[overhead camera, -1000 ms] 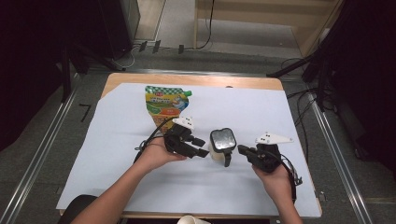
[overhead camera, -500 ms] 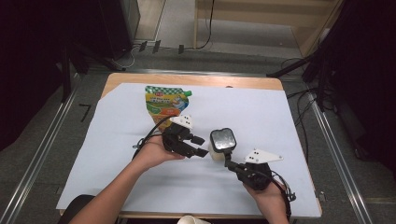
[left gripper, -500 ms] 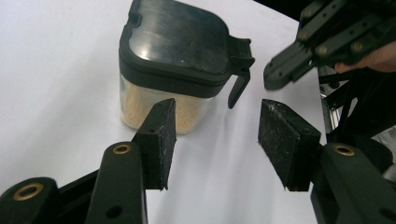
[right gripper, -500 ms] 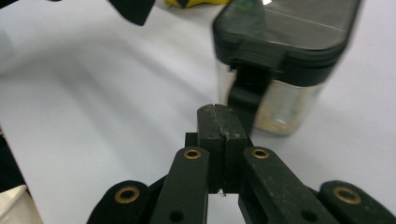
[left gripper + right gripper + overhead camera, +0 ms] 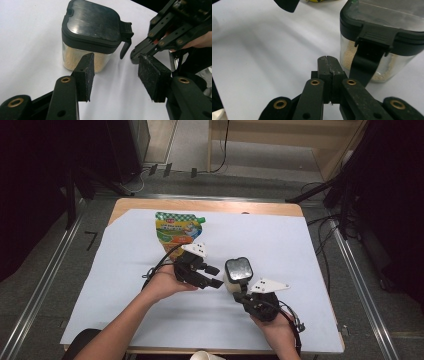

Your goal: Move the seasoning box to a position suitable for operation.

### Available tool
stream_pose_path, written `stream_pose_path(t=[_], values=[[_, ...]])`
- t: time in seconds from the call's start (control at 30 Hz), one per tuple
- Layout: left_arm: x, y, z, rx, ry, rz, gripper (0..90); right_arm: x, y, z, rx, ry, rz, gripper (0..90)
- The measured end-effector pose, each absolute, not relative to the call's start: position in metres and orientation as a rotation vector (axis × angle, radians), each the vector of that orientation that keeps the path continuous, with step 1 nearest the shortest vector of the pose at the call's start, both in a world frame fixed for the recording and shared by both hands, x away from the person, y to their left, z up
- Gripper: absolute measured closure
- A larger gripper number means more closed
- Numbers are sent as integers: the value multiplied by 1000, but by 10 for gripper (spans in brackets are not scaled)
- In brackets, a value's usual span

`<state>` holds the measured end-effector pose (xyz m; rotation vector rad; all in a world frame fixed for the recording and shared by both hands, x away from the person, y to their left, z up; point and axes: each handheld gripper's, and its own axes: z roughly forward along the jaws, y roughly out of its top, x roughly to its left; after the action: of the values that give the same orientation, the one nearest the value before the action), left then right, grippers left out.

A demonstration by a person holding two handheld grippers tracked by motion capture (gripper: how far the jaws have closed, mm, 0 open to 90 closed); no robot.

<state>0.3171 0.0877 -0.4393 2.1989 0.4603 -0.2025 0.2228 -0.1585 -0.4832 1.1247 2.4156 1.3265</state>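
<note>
clear plastic container (image 5: 237, 276) with a black snap lid (image 5: 92, 22) stands upright on the white table cover (image 5: 310, 250), a little to 5 o'clock of the table's middle in the high view; pale granules fill its lower part, seen through the wall in both gripper views. lid is on and looks seated all round, and its latch tab (image 5: 367, 57) hangs down the side that faces the right gripper, apparently flipped off its catch though i can't be sure. right gripper (image 5: 239, 296) sits at 5 o'clock of the container, jaws pressed flat together with nothing between them, tip just beside the tab's lower end; touching or a hair apart, cannot tell. left gripper (image 5: 214, 276) is at 9 o'clock of the container, jaws spread wide and empty, near the container wall but not around it; in the left gripper view the container stands beyond the left pad (image 5: 85, 75), not between the pads. judged progress: early in opening the container, maybe the latch is freed, lid not yet lifted, body not yet clamped. left to do: left gripper closes on the body to steady it, right one pries the tab or lid up. green and orange pouch (image 5: 178, 229) lies flat at 11 o'clock, well apart, untouched.
</note>
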Motion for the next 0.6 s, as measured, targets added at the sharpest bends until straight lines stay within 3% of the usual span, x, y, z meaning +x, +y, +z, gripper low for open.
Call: stream_pose_path(t=[0.6], values=[[317, 86, -439, 2164, 454, -243, 462, 229, -163, -491, 1139, 2412, 1276, 900]])
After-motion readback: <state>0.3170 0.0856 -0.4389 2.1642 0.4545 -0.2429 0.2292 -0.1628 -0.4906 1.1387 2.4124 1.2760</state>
